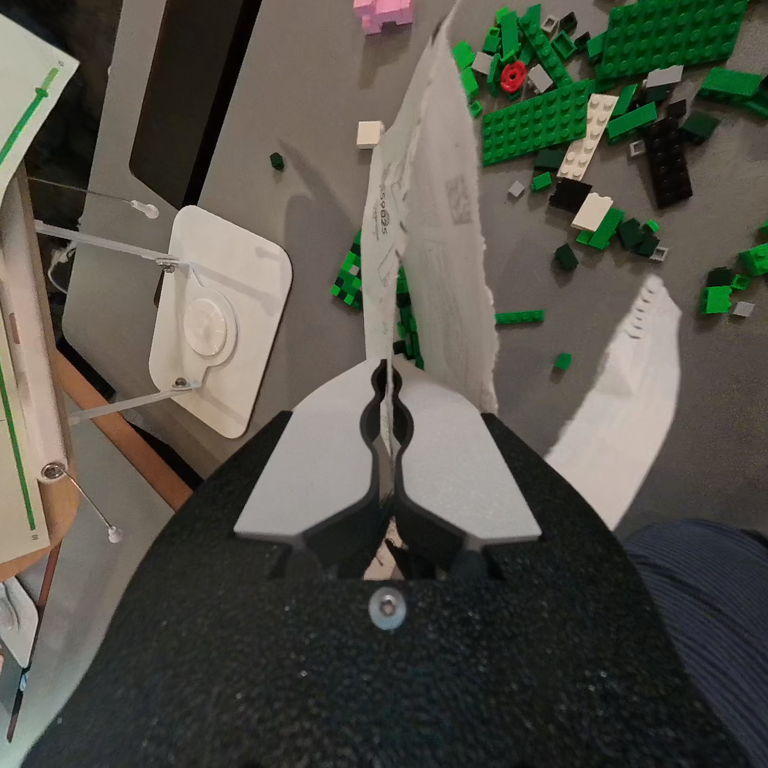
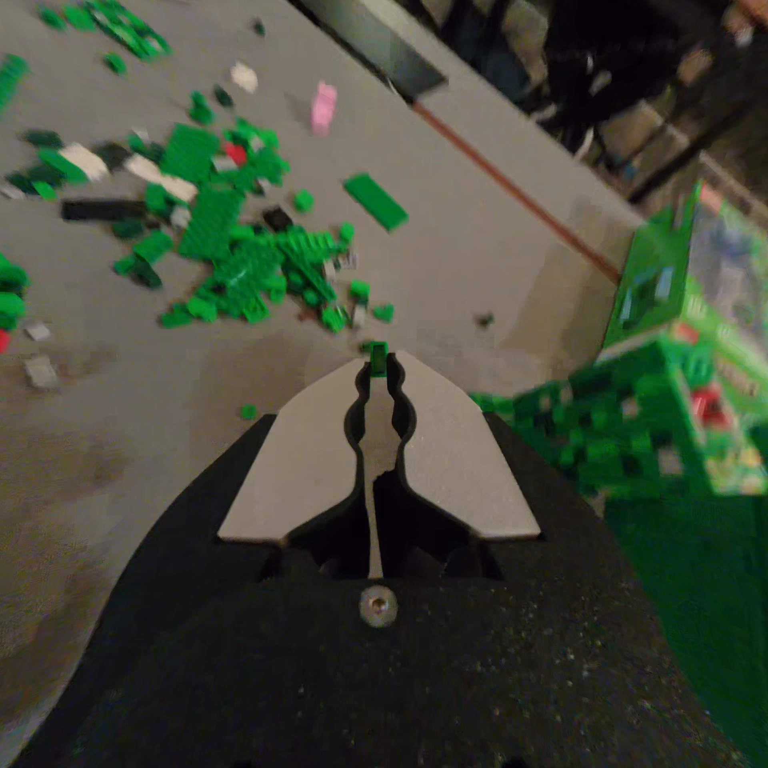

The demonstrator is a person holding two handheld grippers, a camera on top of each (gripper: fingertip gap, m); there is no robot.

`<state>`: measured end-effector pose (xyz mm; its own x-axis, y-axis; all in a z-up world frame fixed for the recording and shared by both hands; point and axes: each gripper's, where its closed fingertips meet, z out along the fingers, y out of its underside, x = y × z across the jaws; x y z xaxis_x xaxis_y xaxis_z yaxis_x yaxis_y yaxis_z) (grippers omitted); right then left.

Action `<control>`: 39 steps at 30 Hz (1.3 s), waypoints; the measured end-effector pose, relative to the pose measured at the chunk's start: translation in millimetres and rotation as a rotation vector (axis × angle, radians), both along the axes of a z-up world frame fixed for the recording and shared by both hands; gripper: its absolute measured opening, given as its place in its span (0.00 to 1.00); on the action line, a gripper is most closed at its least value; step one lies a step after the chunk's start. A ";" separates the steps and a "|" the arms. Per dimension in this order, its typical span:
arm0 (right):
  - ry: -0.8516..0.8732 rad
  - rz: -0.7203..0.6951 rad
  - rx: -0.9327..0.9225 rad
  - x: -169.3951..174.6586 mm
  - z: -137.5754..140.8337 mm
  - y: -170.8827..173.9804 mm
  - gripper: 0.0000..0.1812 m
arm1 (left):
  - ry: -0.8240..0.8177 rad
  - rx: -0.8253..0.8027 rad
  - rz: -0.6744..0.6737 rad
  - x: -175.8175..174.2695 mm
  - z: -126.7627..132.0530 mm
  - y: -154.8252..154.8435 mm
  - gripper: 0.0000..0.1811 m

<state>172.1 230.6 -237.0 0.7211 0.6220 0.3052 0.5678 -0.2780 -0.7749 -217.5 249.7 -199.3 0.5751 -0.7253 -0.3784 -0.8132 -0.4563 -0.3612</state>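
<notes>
The left gripper [image 1: 388, 370] pinches a torn paper bag [image 1: 436, 216] above the desk [image 1: 291, 104], the right gripper [image 2: 378, 365] pinches a small green brick [image 2: 378, 359] by its tip, which may slip out.

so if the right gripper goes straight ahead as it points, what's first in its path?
Likely the table: the right gripper, shut on a small green brick, points at a bare patch just right of the brick pile. Blur leaves depth unclear.

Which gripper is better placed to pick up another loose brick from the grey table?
Neither is free. The left gripper is shut on a torn paper bag; the right gripper pinches a small green brick in its fingers.
</notes>
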 end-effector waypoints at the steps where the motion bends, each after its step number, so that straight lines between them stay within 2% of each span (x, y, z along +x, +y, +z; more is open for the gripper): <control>1: 0.004 -0.040 -0.032 12.1 -11.5 -6.8 0.04 | 0.000 0.000 -0.006 -0.3 -0.4 0.5 0.00; 8: -0.143 -0.249 -0.195 81.3 -65.3 -33.2 0.04 | 0.004 0.001 -0.050 7.7 -1.5 2.3 0.00; 16: -0.197 -0.346 -0.294 115.7 -89.3 -49.7 0.04 | 0.015 0.001 -0.085 16.9 -1.8 1.4 0.00; 21: -0.180 -0.318 -0.331 114.9 -95.6 -54.1 0.05 | 0.010 0.000 -0.087 17.3 -1.7 1.0 0.00; 30: -0.134 -0.269 -0.380 114.9 -92.5 -60.4 0.20 | -0.006 -0.011 -0.081 14.8 -2.5 0.2 0.00; 39: -0.029 -0.214 -0.389 109.6 -85.0 -62.9 0.21 | 0.013 -0.025 -0.085 17.8 -5.6 1.2 0.00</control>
<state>281.7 167.7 -322.0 0.8410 0.5318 0.0998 0.4852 -0.6596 -0.5740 -199.7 250.9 -204.9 0.5062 -0.7806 -0.3666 -0.8539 -0.3942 -0.3398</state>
